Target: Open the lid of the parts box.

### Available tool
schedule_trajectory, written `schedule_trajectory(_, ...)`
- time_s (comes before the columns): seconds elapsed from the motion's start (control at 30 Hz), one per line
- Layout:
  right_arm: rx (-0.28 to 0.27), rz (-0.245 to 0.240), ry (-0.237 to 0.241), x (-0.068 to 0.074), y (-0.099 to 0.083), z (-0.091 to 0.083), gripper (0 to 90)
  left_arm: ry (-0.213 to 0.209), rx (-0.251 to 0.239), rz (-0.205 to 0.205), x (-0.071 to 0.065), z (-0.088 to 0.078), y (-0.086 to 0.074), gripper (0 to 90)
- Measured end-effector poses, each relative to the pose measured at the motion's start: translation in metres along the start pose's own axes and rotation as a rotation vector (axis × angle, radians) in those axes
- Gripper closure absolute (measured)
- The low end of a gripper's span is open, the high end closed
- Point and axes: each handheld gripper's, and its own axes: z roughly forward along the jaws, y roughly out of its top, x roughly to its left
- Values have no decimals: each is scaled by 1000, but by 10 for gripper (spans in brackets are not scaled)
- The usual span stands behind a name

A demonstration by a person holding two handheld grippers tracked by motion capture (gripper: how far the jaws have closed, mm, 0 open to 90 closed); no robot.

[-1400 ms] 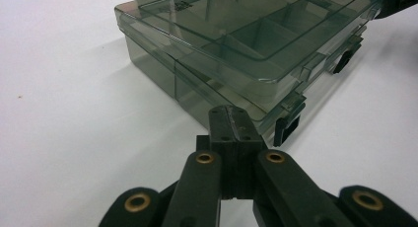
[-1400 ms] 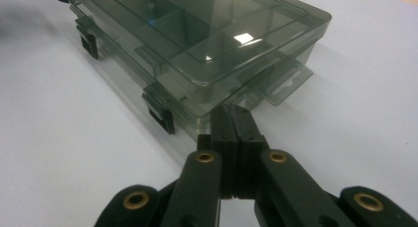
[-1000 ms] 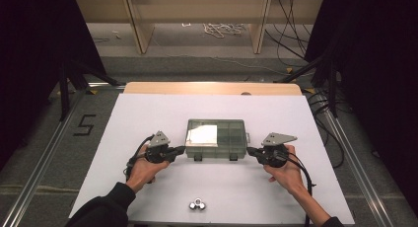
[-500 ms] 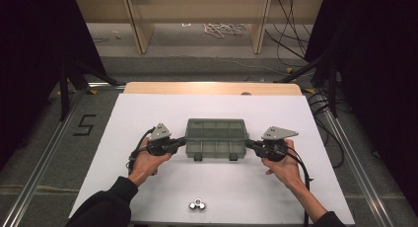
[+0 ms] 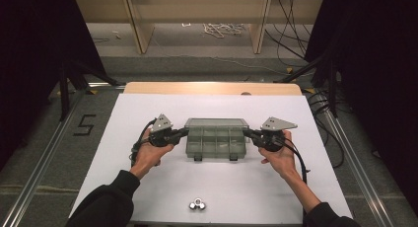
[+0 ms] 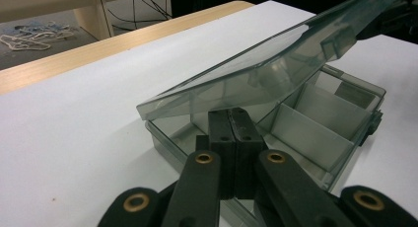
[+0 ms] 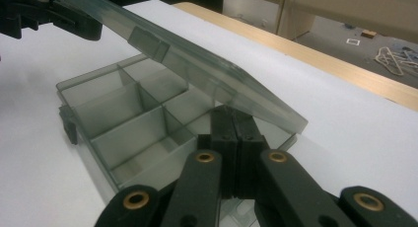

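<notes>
I have both grippers at the ends of the clear grey compartment box (image 5: 216,140), which sits near the middle of the white table (image 5: 148,108), its two latches facing my side. My left gripper (image 5: 183,133) is at the box's left end and my right gripper (image 5: 248,133) at its right end, each with its jaws clenched tight together, pad against pad, nothing pinched between them. In the left gripper view the closed tips (image 6: 231,133) sit tucked under the edge of the lid (image 6: 256,74), which is propped up at a slant over the open dividers; the right gripper view shows the same from the other end, the closed tips (image 7: 231,131) under the raised lid (image 7: 207,69). A second ago, from the high view, the lid lay lower and caught a bright white glare on its left half; half a second ago that glare was already gone. Now the lid's front edge has come up further and I can see the compartments through the gap. Both my hands have crept upward and slightly farther away from me with it. The box's base has not shifted on the table. The small metal piece (image 5: 197,204) near the table's near edge lies where it was.
</notes>
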Motion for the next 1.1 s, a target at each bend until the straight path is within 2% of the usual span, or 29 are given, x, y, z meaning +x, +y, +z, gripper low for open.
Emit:
schedule_trajectory(0.27,1,4,-16,-5,4,4,900,0,-13,17,2,5,6,893)
schedule_trajectory(0.3,-19,8,-20,-5,3,7,900,7,-17,32,3,6,8,894)
schedule_trajectory(0.4,-9,11,-19,-7,4,7,900,11,-16,25,3,7,8,895)
schedule_trajectory(0.47,-28,9,-20,-8,5,10,900,17,-16,17,4,7,8,895)
schedule_trajectory(0.7,-8,13,-46,-13,7,12,900,21,-37,15,7,6,14,895)
schedule_trajectory(0.77,-26,14,-40,-14,7,13,900,21,-38,8,7,7,15,896)
schedule_trajectory(0.87,-24,15,-40,-13,7,14,895,24,-35,15,7,8,16,896)
schedule_trajectory(0.97,4,19,-13,-12,8,11,847,10,-34,16,6,8,16,896)
schedule_trajectory(1.03,27,17,12,-10,8,10,804,17,-30,15,5,9,15,896)
schedule_trajectory(1.07,56,19,15,-9,7,8,779,14,-29,17,5,9,15,896)
schedule_trajectory(1.1,57,17,27,-8,6,9,760,14,-28,16,5,9,15,897)
